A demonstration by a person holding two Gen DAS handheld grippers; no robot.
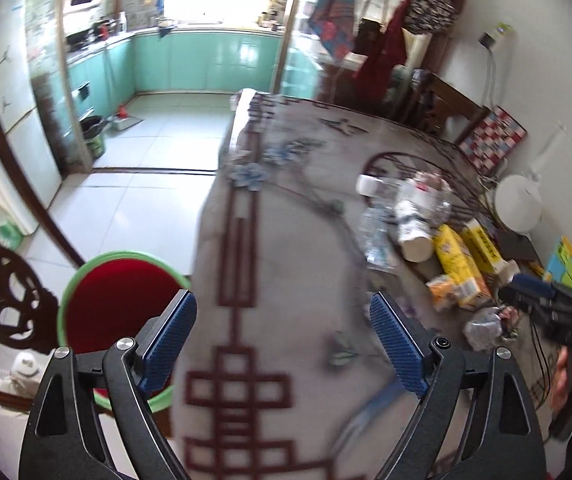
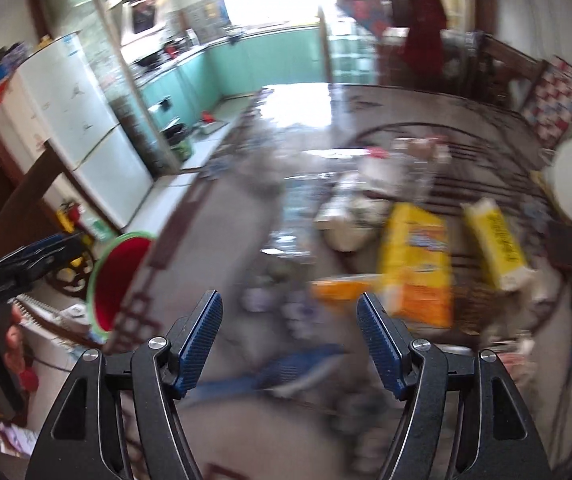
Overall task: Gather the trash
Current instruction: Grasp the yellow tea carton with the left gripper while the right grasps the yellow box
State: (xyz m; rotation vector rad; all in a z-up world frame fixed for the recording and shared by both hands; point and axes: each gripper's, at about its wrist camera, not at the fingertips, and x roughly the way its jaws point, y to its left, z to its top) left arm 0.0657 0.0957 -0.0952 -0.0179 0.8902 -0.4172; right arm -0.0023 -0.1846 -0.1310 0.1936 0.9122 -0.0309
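Your left gripper point(image 1: 282, 344) and right gripper point(image 2: 289, 344) look alike: matte black angular arms with triangular cut-outs, round silver pivot screws, and ribbed blue pads point(image 1: 170, 340) on each finger. Just behind the right gripper's black body, thin dark cables point(image 1: 542, 364) hang down.

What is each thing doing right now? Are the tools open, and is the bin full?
Left tool: open, holding nothing.
Right tool: open, holding nothing.
Bin: upright beside the table, nothing visible inside.
Paper cup: lying on its side.
Yellow cartons: lying flat.
Plastic bottles: crumpled, lying down.
Foil wad: crumpled on the table.
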